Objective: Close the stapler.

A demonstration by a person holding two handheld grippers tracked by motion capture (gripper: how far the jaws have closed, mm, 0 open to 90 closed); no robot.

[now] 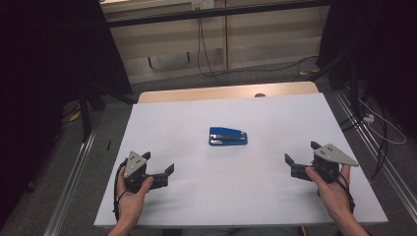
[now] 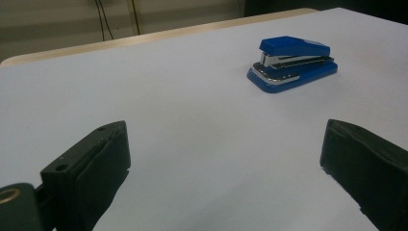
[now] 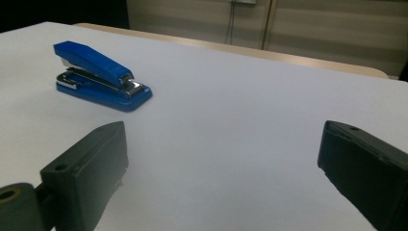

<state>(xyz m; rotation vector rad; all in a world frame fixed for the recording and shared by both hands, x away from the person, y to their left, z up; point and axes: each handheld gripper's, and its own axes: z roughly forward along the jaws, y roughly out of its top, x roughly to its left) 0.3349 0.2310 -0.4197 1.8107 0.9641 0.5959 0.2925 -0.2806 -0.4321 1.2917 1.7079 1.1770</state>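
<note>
A blue stapler (image 1: 227, 136) lies flat near the middle of the white table (image 1: 177, 123). My left gripper (image 1: 158, 163) rests at the front left, held in a hand, jaws wide apart with nothing between them. My right gripper (image 1: 301, 153) sits at the front right, likewise open and empty. In the left gripper view the stapler (image 2: 292, 63) lies ahead to the upper right, beyond that gripper (image 2: 226, 168). In the right gripper view the stapler (image 3: 100, 75) lies ahead to the upper left of the open gripper (image 3: 221, 168). Both grippers are well short of the stapler.
The table's far edge shows a bare wooden strip (image 1: 226, 92). Cables (image 1: 206, 54) hang down the wall panels behind it. Metal floor rails (image 1: 74, 172) run along both sides of the table, and dark curtains stand at left and right.
</note>
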